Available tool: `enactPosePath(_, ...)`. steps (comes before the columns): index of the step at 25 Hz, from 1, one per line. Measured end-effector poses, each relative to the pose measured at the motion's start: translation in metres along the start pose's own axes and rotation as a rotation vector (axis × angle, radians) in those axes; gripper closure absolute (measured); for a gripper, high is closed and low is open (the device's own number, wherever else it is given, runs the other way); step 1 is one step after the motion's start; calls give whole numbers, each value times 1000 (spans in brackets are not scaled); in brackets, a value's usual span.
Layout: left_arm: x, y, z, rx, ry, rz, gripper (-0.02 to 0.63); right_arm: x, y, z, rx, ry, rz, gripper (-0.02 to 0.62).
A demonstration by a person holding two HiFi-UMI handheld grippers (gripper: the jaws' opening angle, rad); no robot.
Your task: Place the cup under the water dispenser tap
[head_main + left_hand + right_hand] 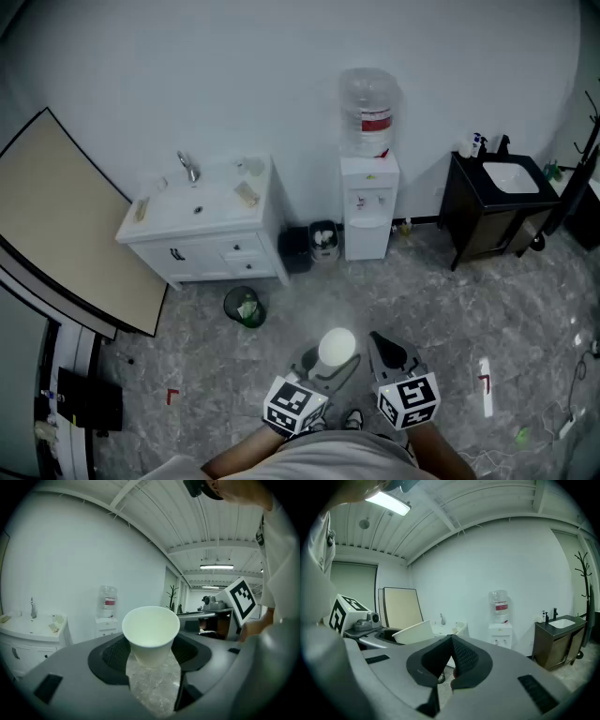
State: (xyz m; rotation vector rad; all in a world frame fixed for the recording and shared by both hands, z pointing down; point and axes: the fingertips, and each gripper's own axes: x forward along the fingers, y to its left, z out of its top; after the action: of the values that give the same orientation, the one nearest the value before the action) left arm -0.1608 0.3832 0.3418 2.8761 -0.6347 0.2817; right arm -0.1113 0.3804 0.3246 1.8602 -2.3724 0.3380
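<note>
Dispenser taps (362,201), seemingly too small

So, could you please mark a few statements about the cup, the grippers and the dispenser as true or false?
1. The left gripper holds a white cup. True.
2. The cup stands at the water dispenser. False: it is held well short of it, over the floor.
3. The right gripper holds a bottle. False: its jaws are together, empty.
4. The water dispenser stands between a white vanity and a black vanity. True.
</note>
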Motion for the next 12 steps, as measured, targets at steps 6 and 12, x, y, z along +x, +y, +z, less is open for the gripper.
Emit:
enactPosePath(6, 11, -6, 1, 2, -2, 7, 330, -1, -10, 1, -3, -3, 14, 582)
enactPosePath(12, 23, -15, 1, 21, -5, 38, 330, -8, -20, 2, 14, -21, 68, 581)
